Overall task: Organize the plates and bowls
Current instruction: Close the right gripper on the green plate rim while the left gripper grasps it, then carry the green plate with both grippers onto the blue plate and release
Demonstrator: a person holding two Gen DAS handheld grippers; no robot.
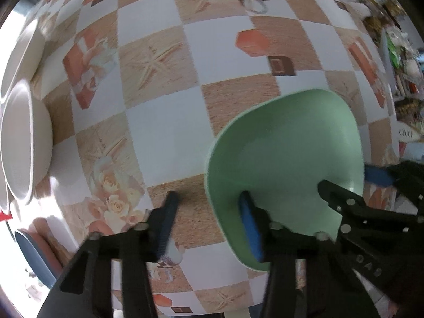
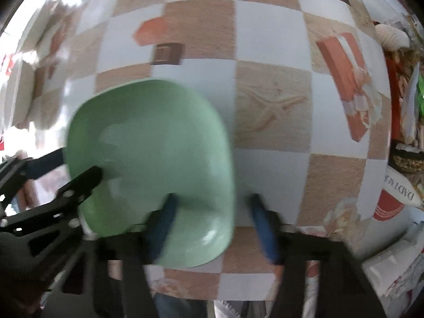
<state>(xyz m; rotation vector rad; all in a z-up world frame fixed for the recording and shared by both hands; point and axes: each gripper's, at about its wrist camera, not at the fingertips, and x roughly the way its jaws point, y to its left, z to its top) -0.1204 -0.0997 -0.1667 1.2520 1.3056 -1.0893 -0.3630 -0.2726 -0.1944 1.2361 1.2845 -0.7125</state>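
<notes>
Two white bowls were seen at the table's left edge, with a blue plate near its front left corner. The left gripper was pointed down over the front edge of the table, its jaws set astride the left wall of a green bowl: one finger was placed inside the bowl, the other outside, with a gap left between it and the rim, so nothing was pinched. The bowl was found near the table's front edge, between the two grippers. Its right wall was straddled by the right gripper in the same way, one finger inside and one apart outside. Blurred packets were piled along the right edge.
</notes>
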